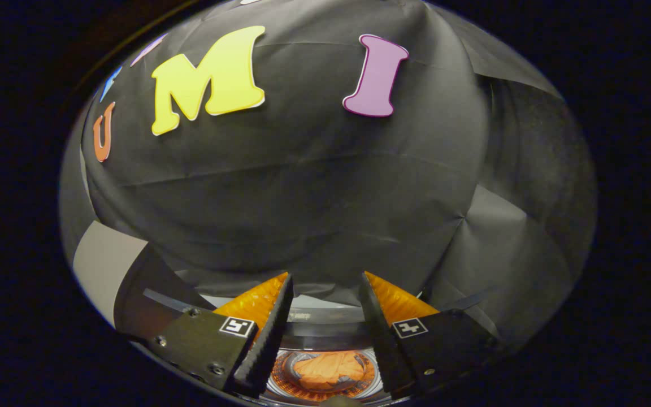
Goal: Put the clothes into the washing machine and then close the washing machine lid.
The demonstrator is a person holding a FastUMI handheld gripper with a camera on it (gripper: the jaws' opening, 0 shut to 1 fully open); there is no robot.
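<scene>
An orange garment point(328, 368) is lying crumpled at the bottom of the washing machine's drum point(325, 390), its folds catching the light against the drum's perforated, orange-tinted wall. The drum opening is showing low between the two fingers, beneath the gripper point(325, 282), with a pale curved rim point(317, 314) of the machine arcing just beyond it. The fingers are standing well apart and are gripping nothing, with open space between their ribbed inner faces; the garment is sitting clear of both, down inside the drum rather than in their grasp. Each finger is carrying a small square marker point(237, 326) on its dark mount. Beyond the fingertips, the booth's black cloth wall point(303, 192) is rising in creases and folds, taking up most of the background. Off to the left of the fingers, a pale grey panel point(96, 265) is angling out from under the cloth.
</scene>
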